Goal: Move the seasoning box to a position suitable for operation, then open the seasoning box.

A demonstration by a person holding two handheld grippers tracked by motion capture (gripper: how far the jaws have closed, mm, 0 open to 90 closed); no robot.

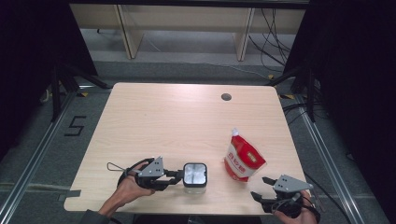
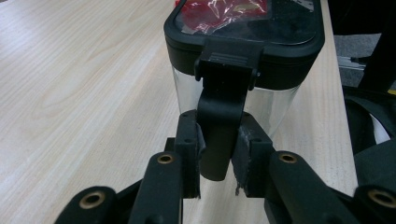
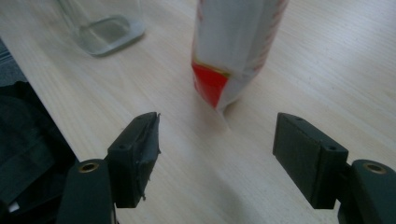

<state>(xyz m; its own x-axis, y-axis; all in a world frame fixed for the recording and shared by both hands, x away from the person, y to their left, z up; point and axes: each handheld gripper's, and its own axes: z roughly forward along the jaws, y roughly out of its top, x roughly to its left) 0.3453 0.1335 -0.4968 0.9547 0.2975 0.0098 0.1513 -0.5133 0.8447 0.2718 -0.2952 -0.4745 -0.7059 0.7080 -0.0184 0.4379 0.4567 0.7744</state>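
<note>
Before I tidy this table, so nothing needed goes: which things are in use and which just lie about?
In use:
- clear jar, its lid clasp clamped by the left gripper
- red and white pouch, the open right gripper before it

Lying about:
- cables on the floor

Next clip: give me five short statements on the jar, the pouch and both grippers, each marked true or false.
1. The left gripper clamps the latch on the jar. True.
2. The jar's lid is off. False: the black lid sits on it.
3. The right gripper holds the pouch. False: its jaws stand open, just short of the pouch.
4. The pouch is red and white. True.
5. The jar stands at the table's far edge. False: it is near the person's edge.
</note>
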